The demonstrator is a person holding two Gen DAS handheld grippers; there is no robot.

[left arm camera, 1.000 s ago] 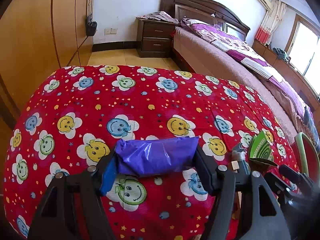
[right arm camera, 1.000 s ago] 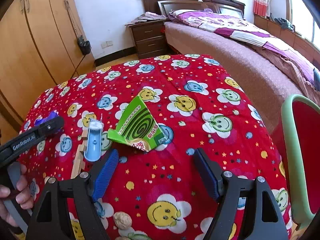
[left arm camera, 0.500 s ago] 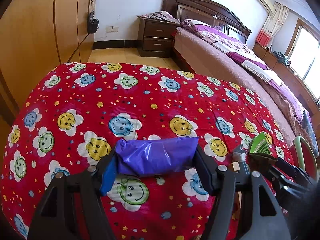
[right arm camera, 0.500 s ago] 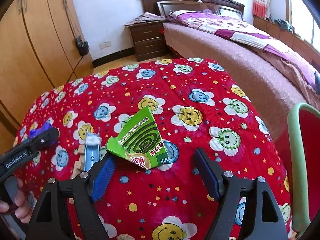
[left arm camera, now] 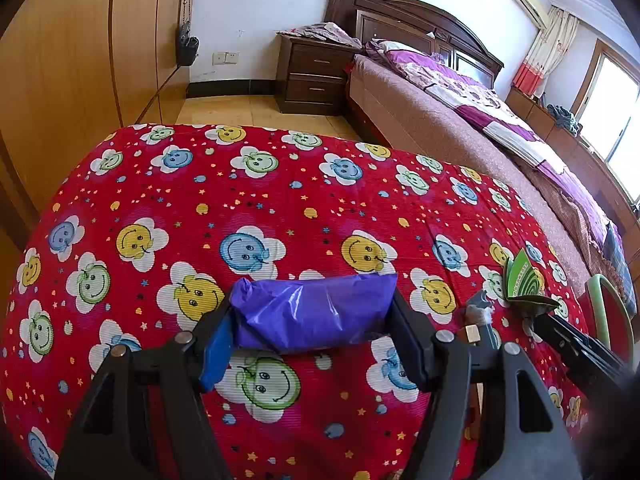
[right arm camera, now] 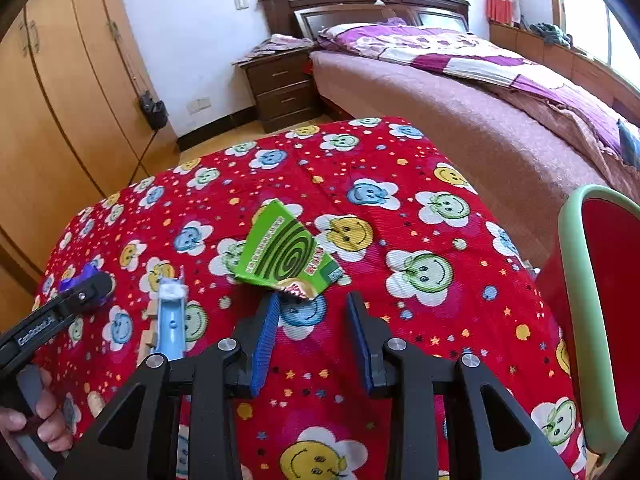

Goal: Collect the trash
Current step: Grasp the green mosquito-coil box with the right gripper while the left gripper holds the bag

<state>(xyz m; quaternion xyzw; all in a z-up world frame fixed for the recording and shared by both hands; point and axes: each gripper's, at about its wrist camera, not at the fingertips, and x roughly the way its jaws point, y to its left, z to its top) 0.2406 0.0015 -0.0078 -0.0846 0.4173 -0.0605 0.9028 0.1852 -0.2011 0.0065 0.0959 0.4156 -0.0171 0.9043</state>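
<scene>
A folded purple bag is clamped between the left tongs above the red smiley-print tabletop. Further right, a green mosquito-coil box (torn at its near corner) is lain just ahead of the right tongs, which are held narrowly parted, gripping nothing.

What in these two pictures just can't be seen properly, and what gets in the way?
- Purple plastic bag, left wrist view: its lower part is hidden behind the left gripper; what it holds cannot be told.
- Wooden blocks, right wrist view: partly covered by the light blue plastic piece.
- Green spiral-printed cardboard box: its small print is unreadable, and its near corner meets the right gripper.
- Green-rimmed red chair: cut off by the picture's edge.
</scene>
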